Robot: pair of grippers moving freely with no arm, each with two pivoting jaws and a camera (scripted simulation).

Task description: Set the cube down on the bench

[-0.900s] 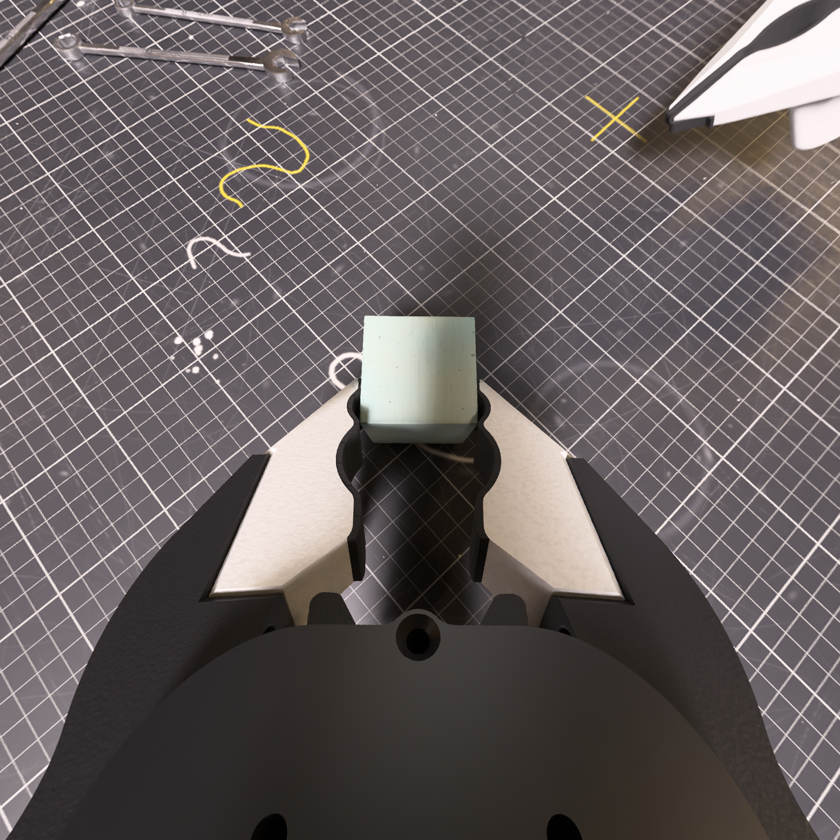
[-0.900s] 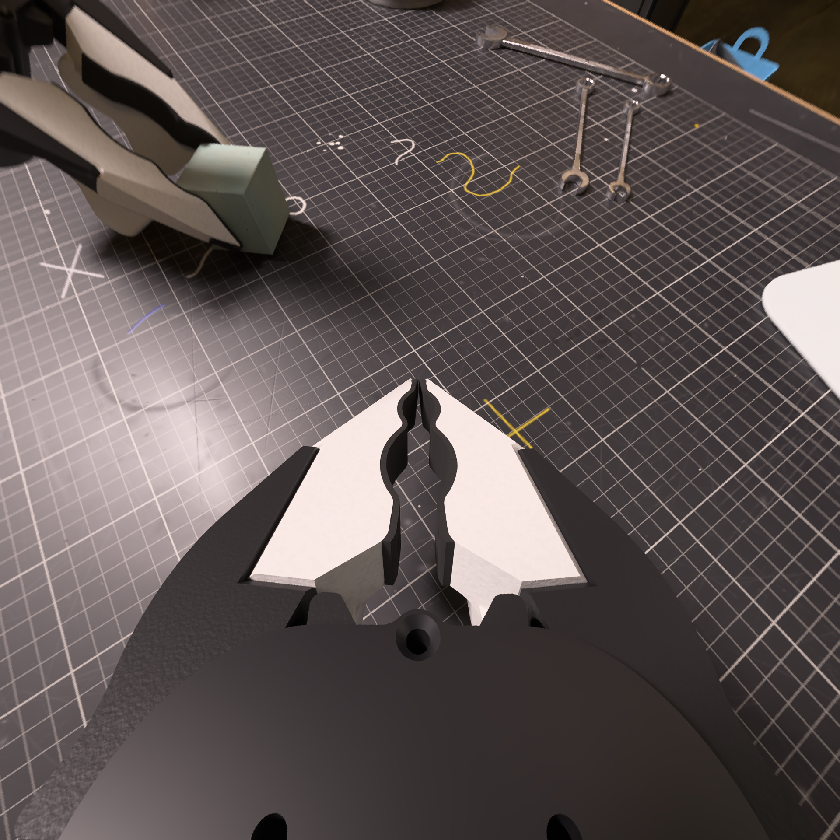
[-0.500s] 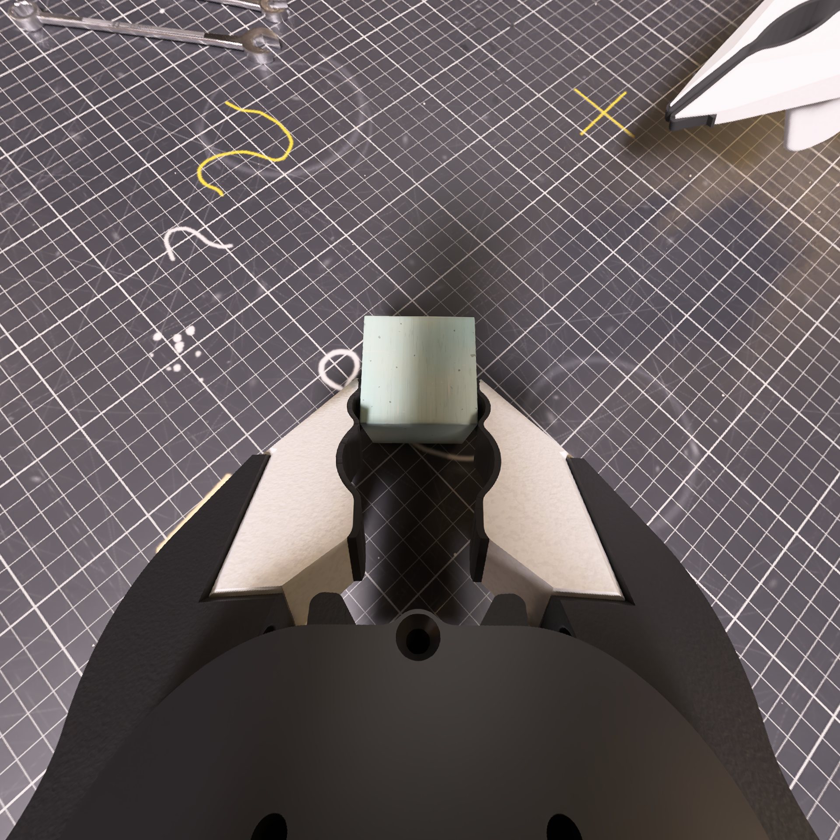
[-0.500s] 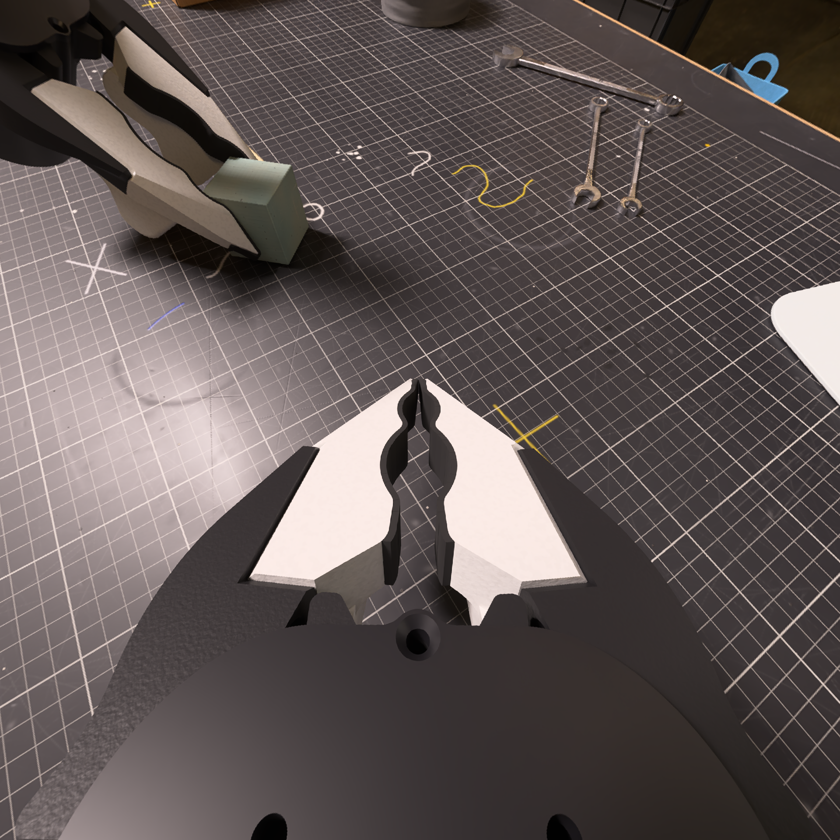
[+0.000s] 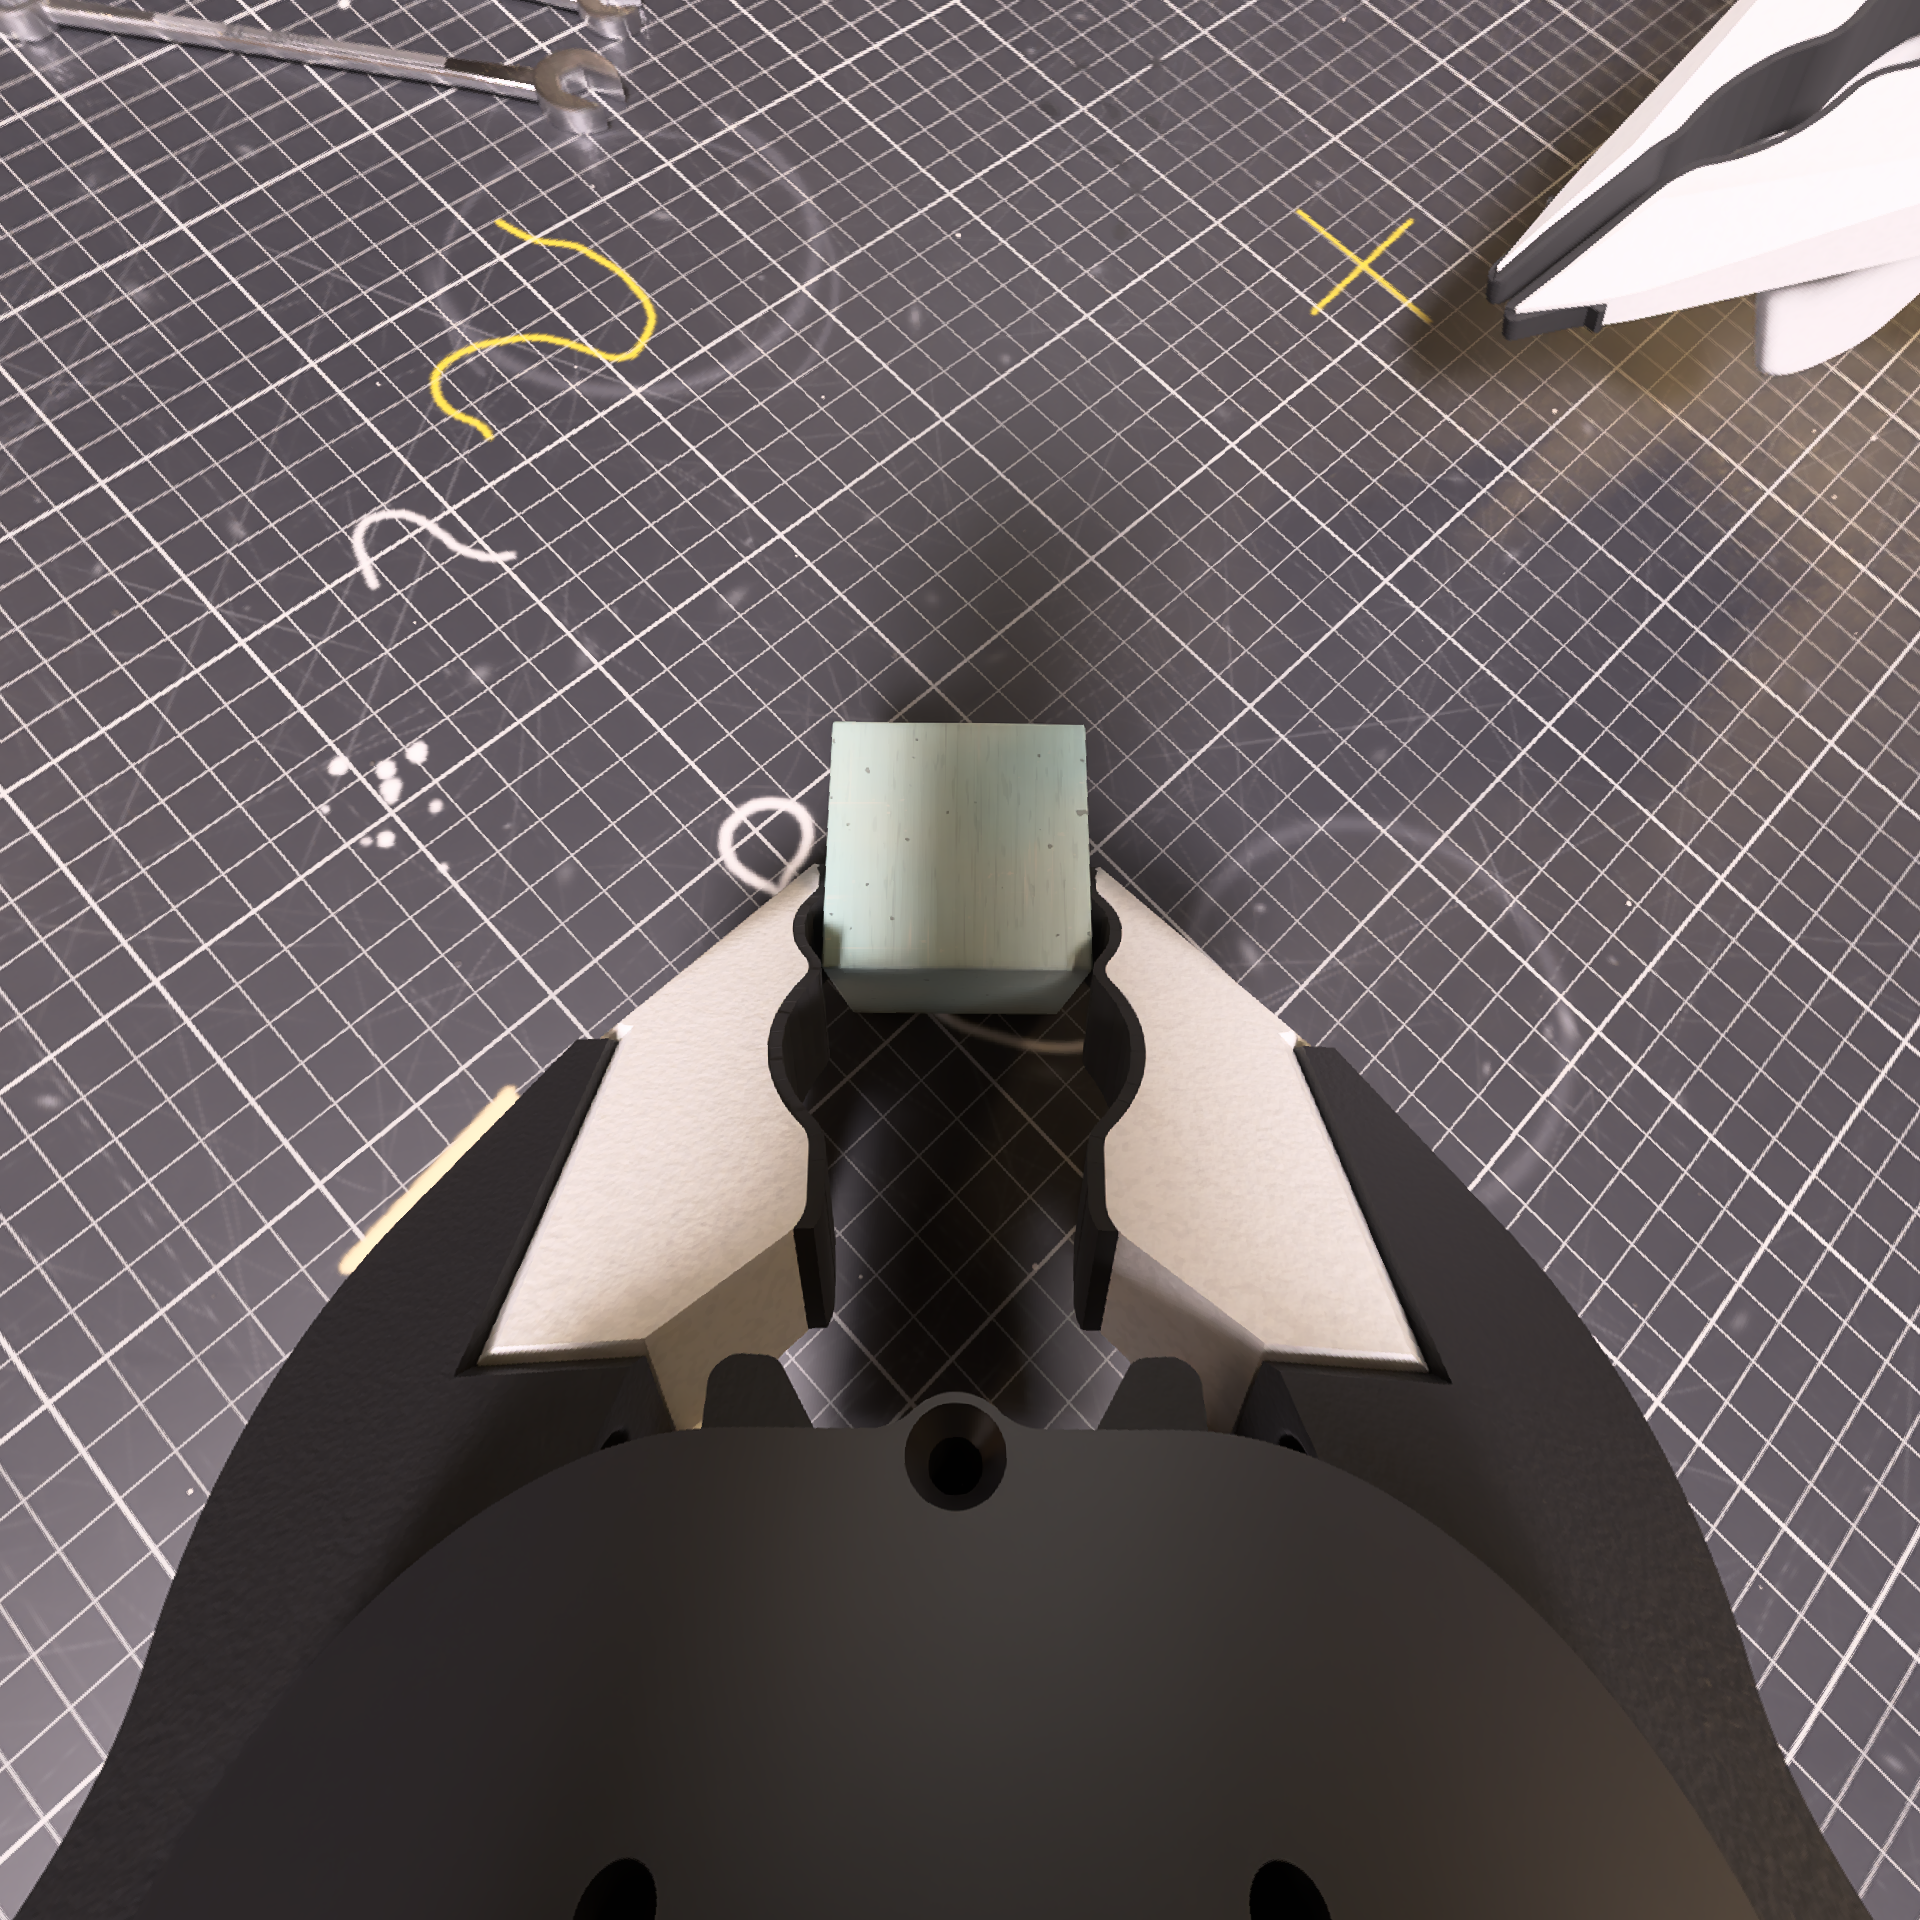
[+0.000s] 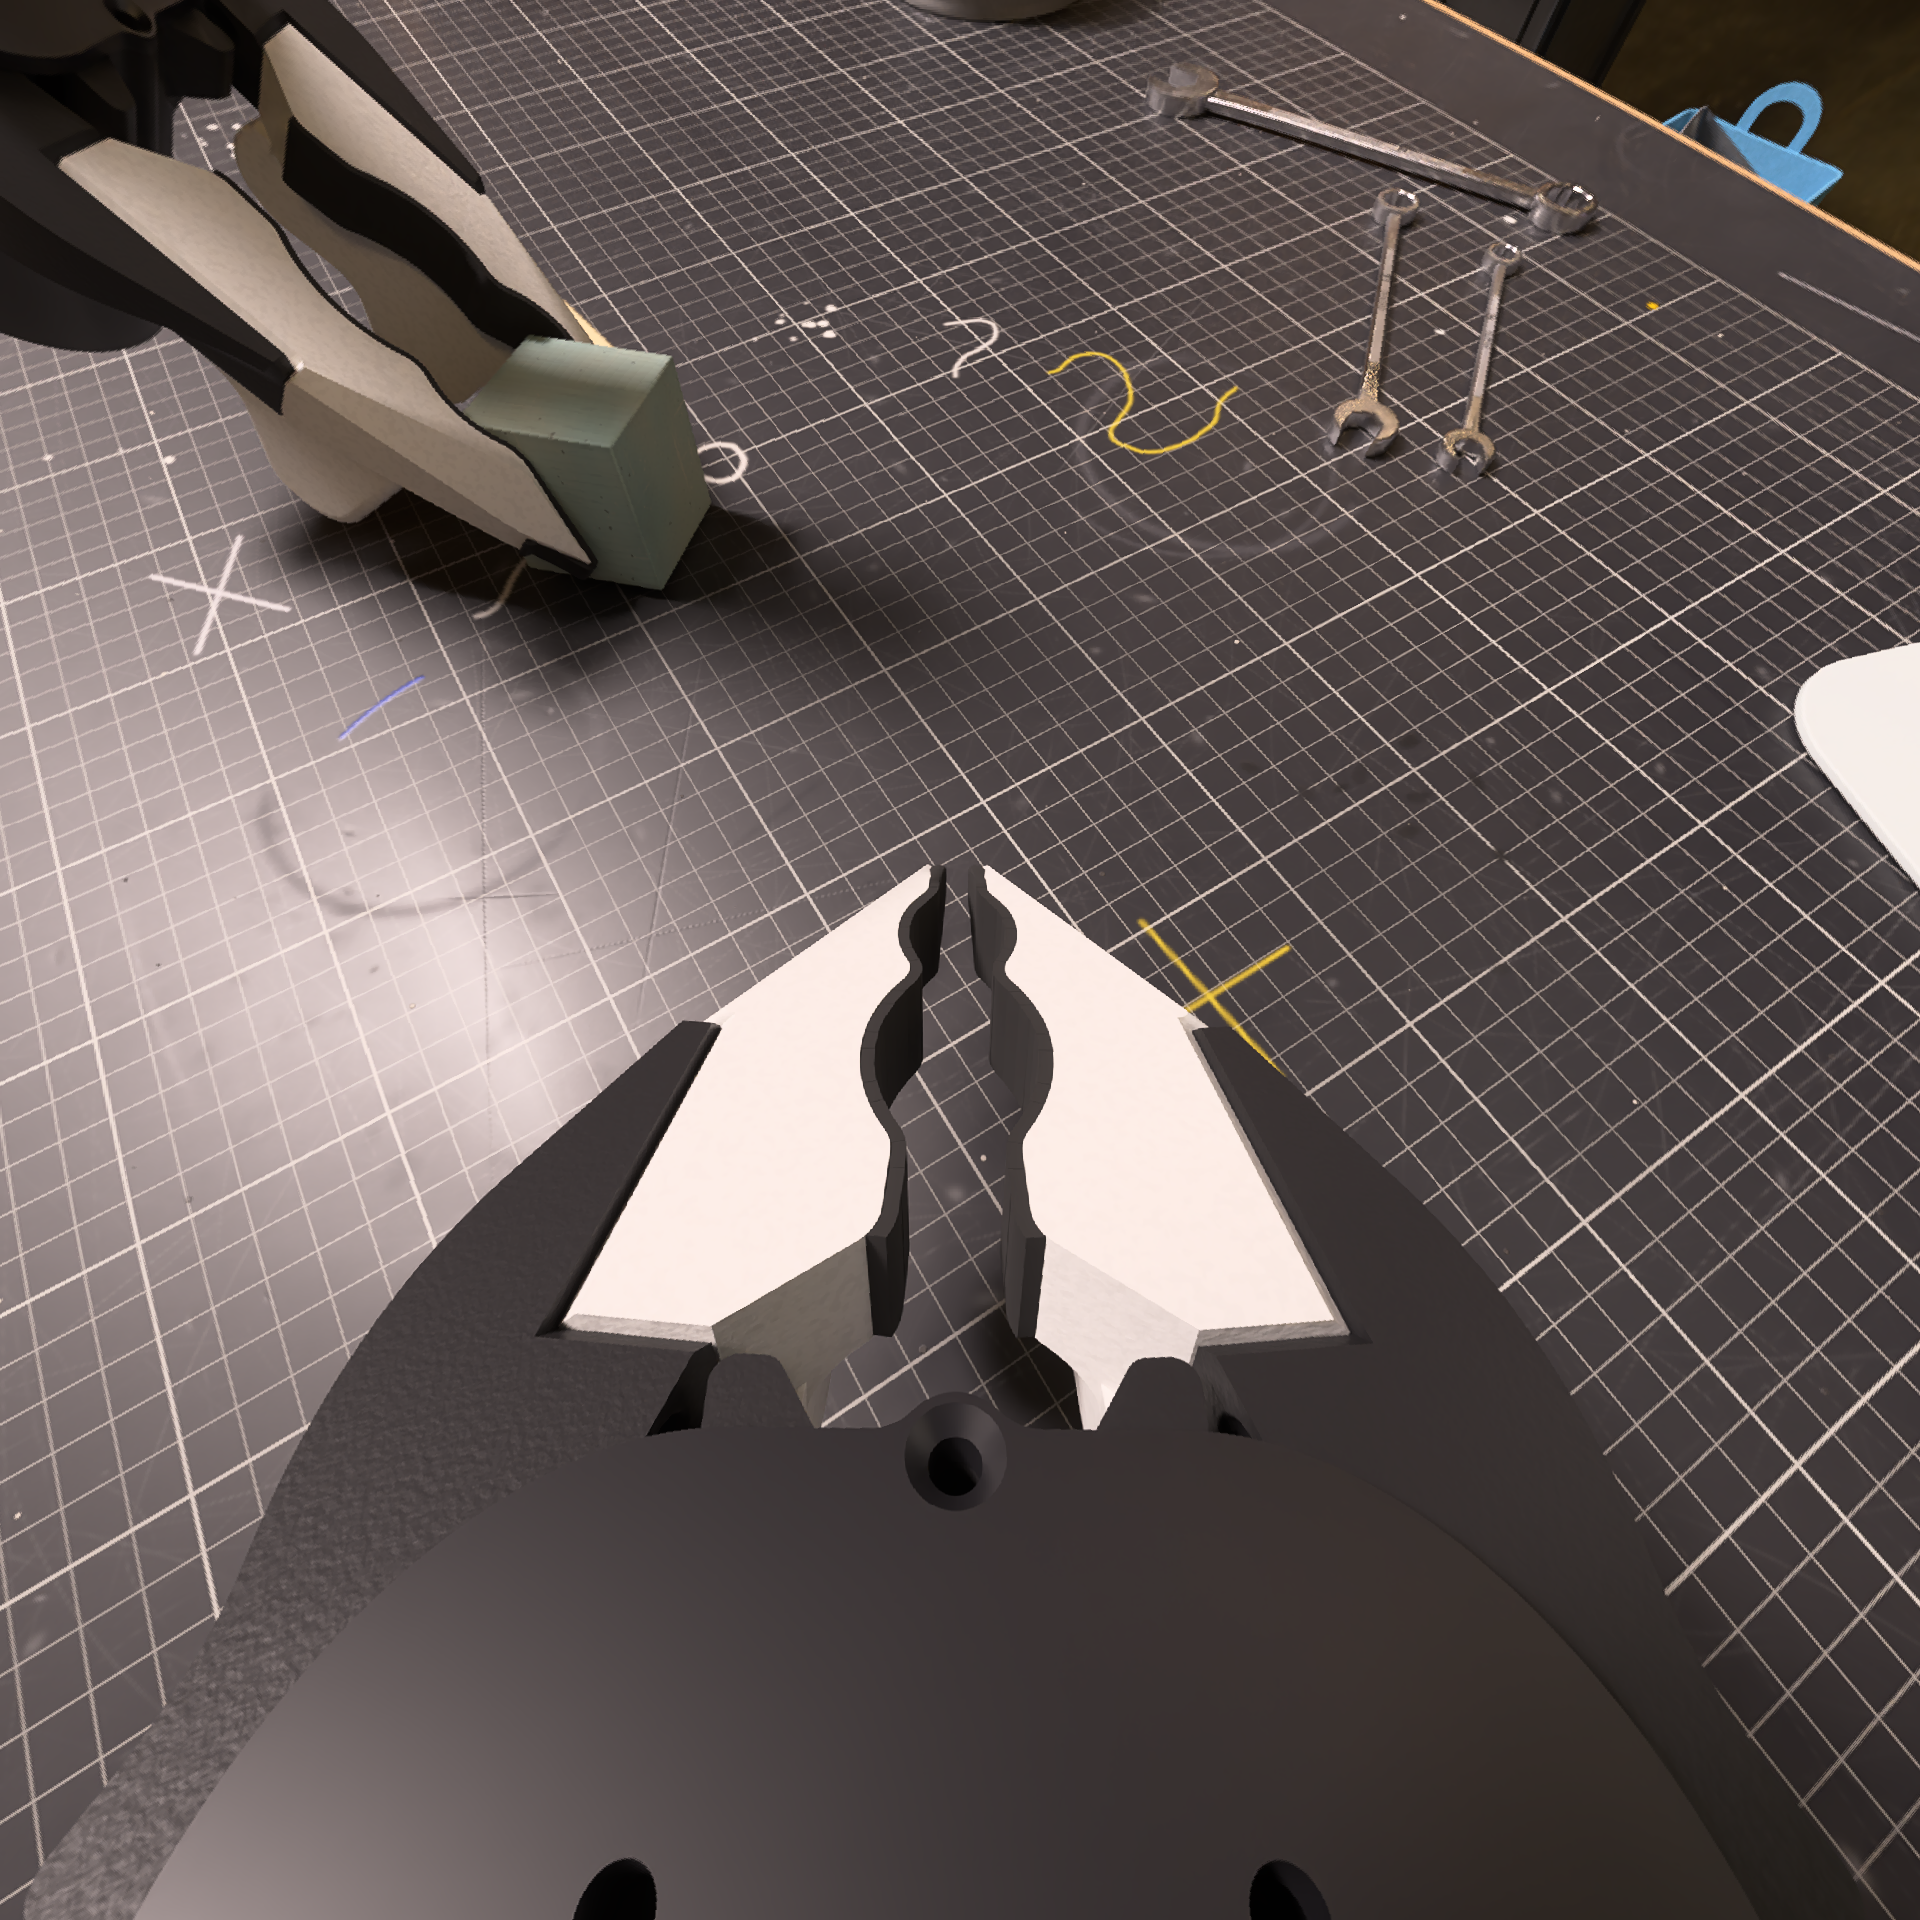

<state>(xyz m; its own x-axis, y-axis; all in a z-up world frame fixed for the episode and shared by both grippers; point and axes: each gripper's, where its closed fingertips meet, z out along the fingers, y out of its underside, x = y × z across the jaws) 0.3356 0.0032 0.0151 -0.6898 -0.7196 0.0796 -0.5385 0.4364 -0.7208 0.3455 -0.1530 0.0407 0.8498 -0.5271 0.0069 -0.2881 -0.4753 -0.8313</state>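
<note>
A pale green cube [image 5: 954, 857] is clamped between the fingertips of my left gripper [image 5: 956, 925]. In the right wrist view the cube [image 6: 613, 478] sits at the tip of the left gripper [image 6: 551, 488], tilted, with its lower corner at or just above the dark gridded bench mat [image 6: 1039, 727]. My right gripper [image 6: 958, 883] is shut and empty, low over the mat near a yellow cross mark [image 6: 1216, 992]. It also shows at the top right of the left wrist view [image 5: 1538, 281].
Three wrenches [image 6: 1423, 322] lie at the far right of the mat; one shows in the left wrist view [image 5: 312, 57]. A white flat plate [image 6: 1870, 748] sits at the right edge. A blue object [image 6: 1766, 145] lies beyond the bench edge. Chalk marks dot the mat.
The left gripper has come lower and nearer the mat with the cube still held. The right gripper has stayed shut and drawn back slightly.
</note>
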